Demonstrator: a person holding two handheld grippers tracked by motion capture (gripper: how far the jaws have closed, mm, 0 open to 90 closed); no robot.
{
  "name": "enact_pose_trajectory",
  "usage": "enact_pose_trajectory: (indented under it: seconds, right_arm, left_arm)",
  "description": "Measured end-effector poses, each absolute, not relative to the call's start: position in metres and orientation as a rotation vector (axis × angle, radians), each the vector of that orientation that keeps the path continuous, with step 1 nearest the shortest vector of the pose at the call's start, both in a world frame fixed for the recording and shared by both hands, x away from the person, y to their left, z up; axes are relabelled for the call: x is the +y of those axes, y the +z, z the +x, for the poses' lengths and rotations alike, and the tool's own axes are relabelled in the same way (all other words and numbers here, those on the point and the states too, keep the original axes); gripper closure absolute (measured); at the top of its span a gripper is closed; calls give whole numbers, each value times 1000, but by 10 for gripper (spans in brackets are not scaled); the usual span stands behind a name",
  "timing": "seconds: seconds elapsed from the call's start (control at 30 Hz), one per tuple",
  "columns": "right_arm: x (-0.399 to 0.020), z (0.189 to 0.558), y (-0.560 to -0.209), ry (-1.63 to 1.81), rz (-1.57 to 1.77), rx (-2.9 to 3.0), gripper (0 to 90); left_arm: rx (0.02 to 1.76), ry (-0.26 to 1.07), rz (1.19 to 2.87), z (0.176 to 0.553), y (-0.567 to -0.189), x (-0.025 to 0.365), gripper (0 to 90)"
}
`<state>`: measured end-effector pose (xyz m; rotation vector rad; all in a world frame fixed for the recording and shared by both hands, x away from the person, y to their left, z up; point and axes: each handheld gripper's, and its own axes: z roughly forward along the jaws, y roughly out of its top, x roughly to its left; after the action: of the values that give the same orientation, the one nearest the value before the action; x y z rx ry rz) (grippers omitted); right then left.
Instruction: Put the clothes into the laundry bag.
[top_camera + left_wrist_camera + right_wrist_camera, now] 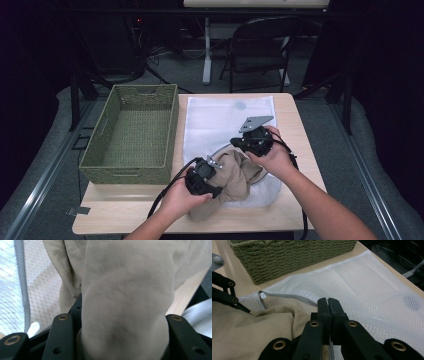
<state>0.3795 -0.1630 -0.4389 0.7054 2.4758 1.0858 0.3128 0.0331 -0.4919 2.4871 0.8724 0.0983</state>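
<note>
So we're at the wooden table (295,130) w/ both grippers working a tan garment (235,177) into a white mesh laundry bag (220,120). Our left gripper (212,186) is clamped on a thick bunched roll of the tan garment; in the left gripper view the cloth fills the gap btwn the black jaws, pads pressing both sides. Our right gripper (328,303) has its jaws together, pinching the bag's edge by the grey zipper (289,297); a strip of zipper tape shows below the closed tips in the right gripper view. Garment sits at the bag's near end, on the table's near half, partly over the mesh opening & bulging toward the front edge. White zipper pull (262,295) lies just beside the garment's top fold. Green woven basket (132,132) stands left of the bag, touching or just beside its long edge, can't tell which.
</note>
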Motion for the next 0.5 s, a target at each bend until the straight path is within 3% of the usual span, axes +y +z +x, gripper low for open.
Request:
enact_pose_trajectory:
  seconds: [0.5]
  right_arm:
    - [-165,371,-434,1085,680,2471,887]
  left_arm:
    - [938,128,2477,325,-496,28,492]
